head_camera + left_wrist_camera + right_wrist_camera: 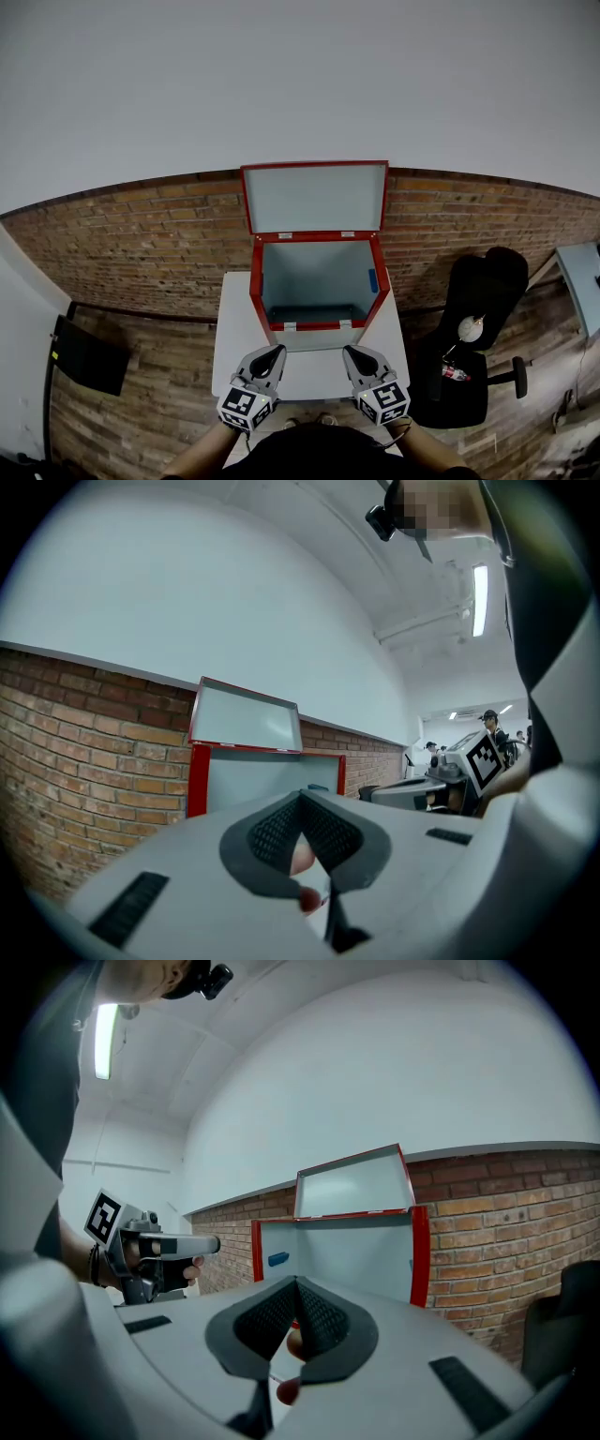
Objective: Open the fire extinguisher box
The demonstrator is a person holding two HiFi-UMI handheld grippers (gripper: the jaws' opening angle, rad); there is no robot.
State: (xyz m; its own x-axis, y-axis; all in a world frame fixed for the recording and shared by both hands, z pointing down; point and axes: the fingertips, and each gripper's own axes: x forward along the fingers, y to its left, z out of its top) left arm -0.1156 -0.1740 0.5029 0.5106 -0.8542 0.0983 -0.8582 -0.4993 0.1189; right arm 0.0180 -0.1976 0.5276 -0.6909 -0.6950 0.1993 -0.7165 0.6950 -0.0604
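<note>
The red fire extinguisher box (pixel 261 281) stands on a white table (pixel 236 323) against the brick floor, its lid (pixel 315 198) swung fully up and back. Its pale blue-grey inside looks bare apart from a small blue tab on the right wall. My left gripper (pixel 273 354) and right gripper (pixel 354 354) are both shut with nothing in them, held side by side just in front of the box's near edge. In the left gripper view the shut jaws point at the open box (pixel 200 780) and lid (pixel 246 717). The right gripper view shows the box (pixel 420 1251) ahead and the left gripper (pixel 199 1244) at the left.
A black office chair (pixel 480 323) with small items on its seat stands right of the table. A dark flat object (pixel 89 356) lies at the left. People and desks show far off in the left gripper view.
</note>
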